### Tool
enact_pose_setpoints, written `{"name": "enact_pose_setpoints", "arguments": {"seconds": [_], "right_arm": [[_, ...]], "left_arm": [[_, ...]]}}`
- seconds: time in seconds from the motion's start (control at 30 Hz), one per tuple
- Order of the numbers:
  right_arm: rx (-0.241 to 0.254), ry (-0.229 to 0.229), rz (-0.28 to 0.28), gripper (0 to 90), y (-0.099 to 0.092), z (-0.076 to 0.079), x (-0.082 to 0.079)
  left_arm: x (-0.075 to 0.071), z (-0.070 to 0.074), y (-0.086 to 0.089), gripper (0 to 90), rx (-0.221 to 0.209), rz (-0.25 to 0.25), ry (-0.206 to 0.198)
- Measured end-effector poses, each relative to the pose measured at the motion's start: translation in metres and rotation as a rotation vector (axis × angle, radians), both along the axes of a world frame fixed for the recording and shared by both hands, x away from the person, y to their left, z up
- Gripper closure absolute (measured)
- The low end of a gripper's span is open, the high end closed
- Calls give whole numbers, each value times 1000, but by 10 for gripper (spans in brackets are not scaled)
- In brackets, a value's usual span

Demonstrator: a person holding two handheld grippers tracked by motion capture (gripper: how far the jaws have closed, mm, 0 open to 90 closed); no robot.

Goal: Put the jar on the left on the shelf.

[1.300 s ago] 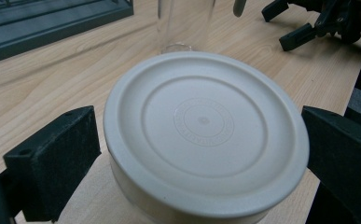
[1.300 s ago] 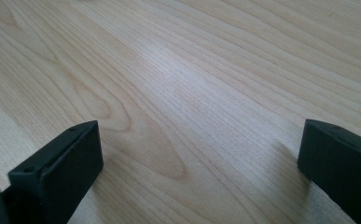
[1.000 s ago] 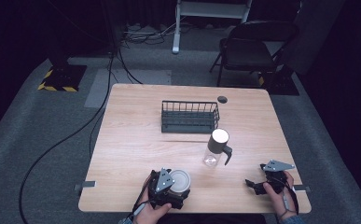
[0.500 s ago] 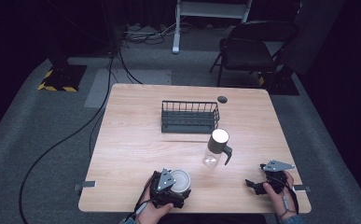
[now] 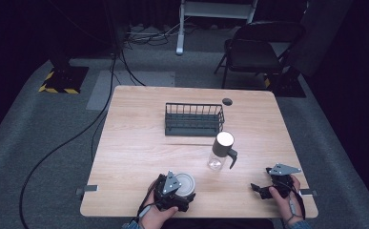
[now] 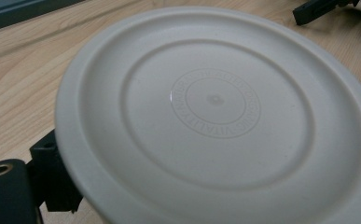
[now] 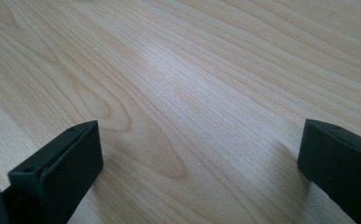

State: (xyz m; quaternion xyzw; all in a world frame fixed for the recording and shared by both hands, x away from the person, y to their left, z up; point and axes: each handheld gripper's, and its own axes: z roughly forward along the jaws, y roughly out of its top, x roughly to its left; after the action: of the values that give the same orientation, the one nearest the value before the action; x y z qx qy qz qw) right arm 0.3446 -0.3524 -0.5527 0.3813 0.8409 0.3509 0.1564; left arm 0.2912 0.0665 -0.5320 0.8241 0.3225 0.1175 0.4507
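Plate (image 6: 215,116), small, round and off-white, sits between the jaws of the left gripper (image 5: 175,188) at the lower centre of the high view, near the table's (image 5: 139,143) front edge. In the left gripper view its ringed face takes up most of the frame, with one black jaw showing at the lower left edge of the disc. The right gripper (image 5: 263,190) rests at the lower right of the high view, jaws spread wide over bare wood, holding nothing. A bottle (image 5: 220,150) with a dark pump top stands at centre right, and a wire rack (image 5: 194,119) sits above it, towards the middle.
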Motion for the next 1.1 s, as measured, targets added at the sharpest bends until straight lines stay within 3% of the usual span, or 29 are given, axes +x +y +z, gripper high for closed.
{"name": "enact_pose_setpoints", "arguments": {"seconds": [0.13,0.7,0.87,1.1], "right_arm": [[0,0,0,0,0,0,0],[0,0,0,0,0,0,0],[0,0,0,0,0,0,0],[0,0,0,0,0,0,0]], "left_arm": [[2,4,0,88,-6,-9,-1],[12,37,4,90,9,-15,-78],[18,44,8,91,-26,-5,-55],[24,53,9,91,-41,-6,-56]]}}
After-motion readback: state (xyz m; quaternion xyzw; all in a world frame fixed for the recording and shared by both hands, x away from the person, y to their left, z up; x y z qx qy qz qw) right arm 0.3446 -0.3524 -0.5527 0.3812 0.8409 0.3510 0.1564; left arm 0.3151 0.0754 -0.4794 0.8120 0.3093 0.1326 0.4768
